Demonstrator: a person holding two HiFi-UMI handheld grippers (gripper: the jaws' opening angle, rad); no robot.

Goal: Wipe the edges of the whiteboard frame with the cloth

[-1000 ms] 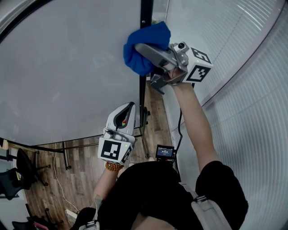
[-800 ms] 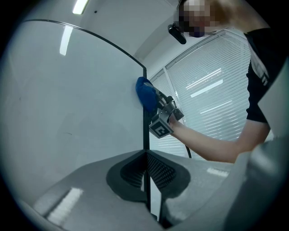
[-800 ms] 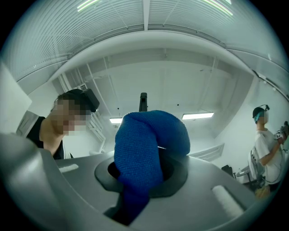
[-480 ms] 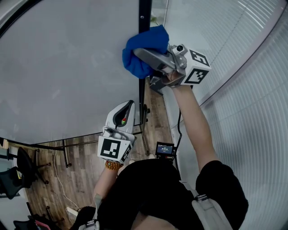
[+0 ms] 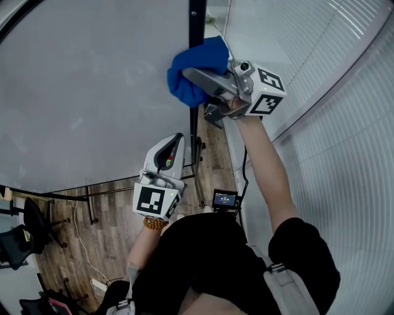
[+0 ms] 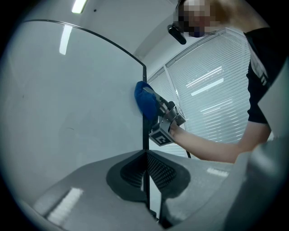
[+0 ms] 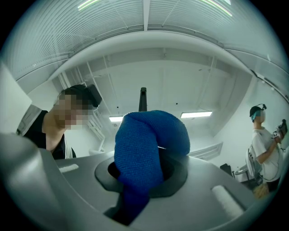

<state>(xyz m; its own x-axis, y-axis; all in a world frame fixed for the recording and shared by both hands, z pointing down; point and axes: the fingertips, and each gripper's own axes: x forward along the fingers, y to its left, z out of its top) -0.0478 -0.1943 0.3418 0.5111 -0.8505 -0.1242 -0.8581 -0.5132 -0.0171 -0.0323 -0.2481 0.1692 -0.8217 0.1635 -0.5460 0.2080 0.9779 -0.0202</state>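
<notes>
- Gripping the cloth (image 5: 206,52), right tongs (image 5: 192,76) press it on the frame (image 5: 196,18), whose edge runs above and below.
- Left tongs (image 5: 177,143) clenched, empty, lower down.

Counted at the board: two grippers, the left gripper (image 5: 177,143) and the right gripper (image 5: 192,76), with two marker cubes, one (image 5: 154,203) on the left and one (image 5: 268,92) on the right; one blue cloth (image 5: 196,69); one whiteboard frame (image 5: 196,18); one small screen (image 5: 225,200); one bead bracelet (image 5: 154,224); two people, one in black (image 7: 47,133), one in white (image 7: 264,146)
</notes>
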